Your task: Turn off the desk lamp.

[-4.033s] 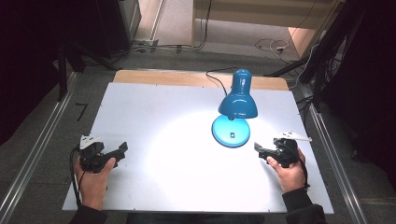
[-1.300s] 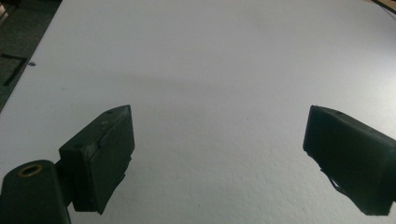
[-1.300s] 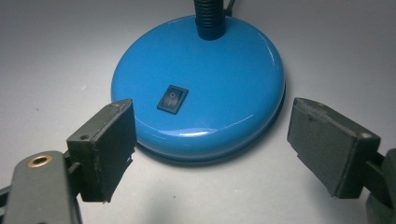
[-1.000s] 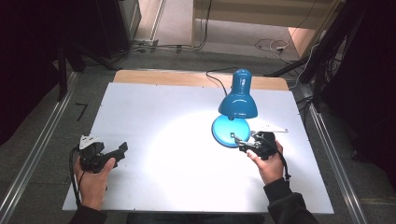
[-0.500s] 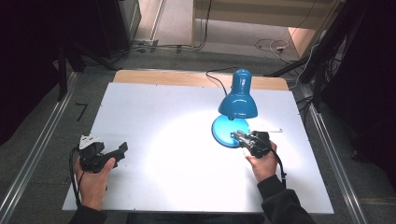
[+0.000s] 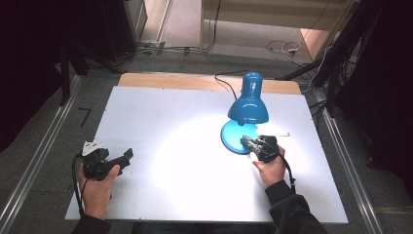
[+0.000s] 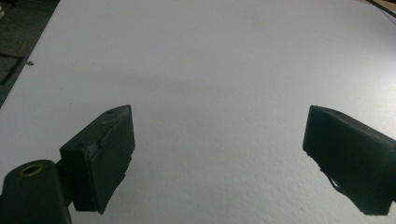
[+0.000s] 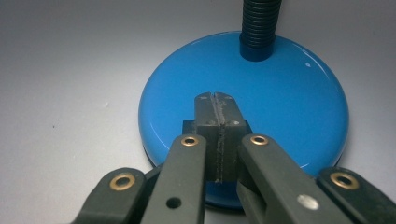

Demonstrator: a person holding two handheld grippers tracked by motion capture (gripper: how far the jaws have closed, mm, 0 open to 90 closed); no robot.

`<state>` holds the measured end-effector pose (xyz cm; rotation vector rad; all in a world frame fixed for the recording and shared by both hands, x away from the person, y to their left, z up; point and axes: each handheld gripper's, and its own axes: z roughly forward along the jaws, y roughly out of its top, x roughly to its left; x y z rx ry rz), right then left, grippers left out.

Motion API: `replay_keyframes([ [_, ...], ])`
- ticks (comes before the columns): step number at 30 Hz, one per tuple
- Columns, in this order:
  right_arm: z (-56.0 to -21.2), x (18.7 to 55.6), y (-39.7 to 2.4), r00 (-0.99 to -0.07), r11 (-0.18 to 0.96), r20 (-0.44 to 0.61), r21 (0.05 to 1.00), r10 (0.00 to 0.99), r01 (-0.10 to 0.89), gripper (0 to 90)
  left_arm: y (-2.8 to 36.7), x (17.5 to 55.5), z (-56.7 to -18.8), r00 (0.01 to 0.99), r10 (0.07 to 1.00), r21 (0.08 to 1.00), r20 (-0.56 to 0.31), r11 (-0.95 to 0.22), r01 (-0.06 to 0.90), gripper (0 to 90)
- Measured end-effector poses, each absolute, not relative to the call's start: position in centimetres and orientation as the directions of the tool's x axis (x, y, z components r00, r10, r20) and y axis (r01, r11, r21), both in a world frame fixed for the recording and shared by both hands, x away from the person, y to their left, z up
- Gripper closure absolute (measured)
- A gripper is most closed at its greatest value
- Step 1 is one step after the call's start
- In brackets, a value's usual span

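Observation:
A blue desk lamp (image 6: pixel 248 108) stands at the table's right back, lit, its round base (image 6: pixel 233 139) on the white top. My right gripper (image 6: pixel 245 141) reaches over the front of that base (image 8: pixel 289 102). Its jaws have just been closing and now meet, shut (image 8: pixel 215 100), with nothing between them. Whether the tips press on the base I cannot tell. The ribbed neck (image 8: pixel 259 21) rises behind them. My left gripper (image 6: pixel 127 155) rests at the front left, open (image 7: pixel 217 154), with bare table between its pads.
The white table (image 6: pixel 170 107) carries a bright pool of lamp light in its middle. A wooden strip (image 6: pixel 185 82) runs along the far edge, where the lamp's black cable (image 6: pixel 221 80) drops off. Metal rails flank both sides.
The right hand came in from the right edge to the lamp's base, and its jaws went from wide apart to closed. The left hand stayed put.

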<state>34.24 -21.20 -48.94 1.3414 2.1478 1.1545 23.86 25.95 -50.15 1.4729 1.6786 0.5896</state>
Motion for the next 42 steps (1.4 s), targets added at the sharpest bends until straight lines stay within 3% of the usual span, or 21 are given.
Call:
replay_keyframes([
  [42, -49.42, 34.90, -20.92, -0.486, 0.237, 0.090, 0.788, 0.869, 0.569, 88.0, 25.84, 23.85, -50.11, 0.014, 0.964, 0.782, -0.267, 0.208, 0.588, 10.1],
])
